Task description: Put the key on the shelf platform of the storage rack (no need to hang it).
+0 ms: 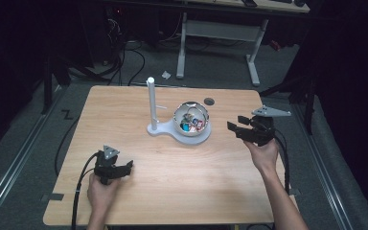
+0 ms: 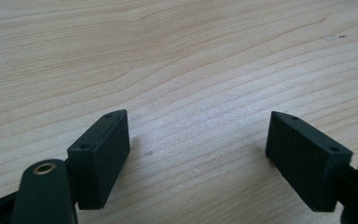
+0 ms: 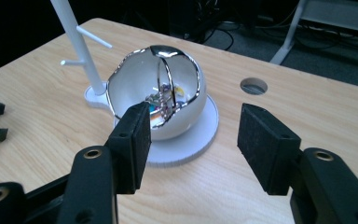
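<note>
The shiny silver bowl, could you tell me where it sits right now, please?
In the high view the silver bowl sits on a white round base near the table's middle, right of the white post and left of the open right gripper.

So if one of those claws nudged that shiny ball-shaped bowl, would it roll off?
Probably not far: the shiny bowl sits on a round white base joined to a post. Its mirror-smooth curve looks slippery for flat pads, and the small items inside might spill if it tipped.
</note>
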`<state>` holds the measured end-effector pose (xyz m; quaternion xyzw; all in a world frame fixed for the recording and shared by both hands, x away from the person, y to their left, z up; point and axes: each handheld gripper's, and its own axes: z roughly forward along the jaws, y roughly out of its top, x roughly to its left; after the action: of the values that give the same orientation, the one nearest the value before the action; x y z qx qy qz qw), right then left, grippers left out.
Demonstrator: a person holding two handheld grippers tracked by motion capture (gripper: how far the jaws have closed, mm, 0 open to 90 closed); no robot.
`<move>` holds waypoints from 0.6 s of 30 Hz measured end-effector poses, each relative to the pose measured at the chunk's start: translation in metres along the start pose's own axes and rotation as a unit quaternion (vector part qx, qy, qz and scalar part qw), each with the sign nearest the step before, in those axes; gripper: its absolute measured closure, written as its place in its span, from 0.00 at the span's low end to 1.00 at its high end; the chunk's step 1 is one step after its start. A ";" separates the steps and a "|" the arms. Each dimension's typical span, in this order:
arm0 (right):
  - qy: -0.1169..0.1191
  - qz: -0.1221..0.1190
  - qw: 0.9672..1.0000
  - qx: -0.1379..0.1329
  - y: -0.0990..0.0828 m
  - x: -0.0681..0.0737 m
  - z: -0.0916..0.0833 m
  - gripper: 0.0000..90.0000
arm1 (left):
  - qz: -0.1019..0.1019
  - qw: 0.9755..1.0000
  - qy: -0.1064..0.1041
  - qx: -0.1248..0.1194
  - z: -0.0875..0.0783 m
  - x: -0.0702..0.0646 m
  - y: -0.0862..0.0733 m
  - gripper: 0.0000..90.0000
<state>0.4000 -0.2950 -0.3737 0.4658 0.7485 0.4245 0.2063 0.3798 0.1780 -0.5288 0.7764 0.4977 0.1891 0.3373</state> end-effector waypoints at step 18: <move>-0.002 0.013 1.000 -0.023 -0.027 0.010 -0.035 0.47 | 0.000 1.000 0.000 0.000 0.000 0.000 0.000 0.24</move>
<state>0.3567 -0.3077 -0.3753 0.4714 0.7319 0.4438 0.2125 0.3798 0.1779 -0.5288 0.7763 0.4978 0.1887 0.3376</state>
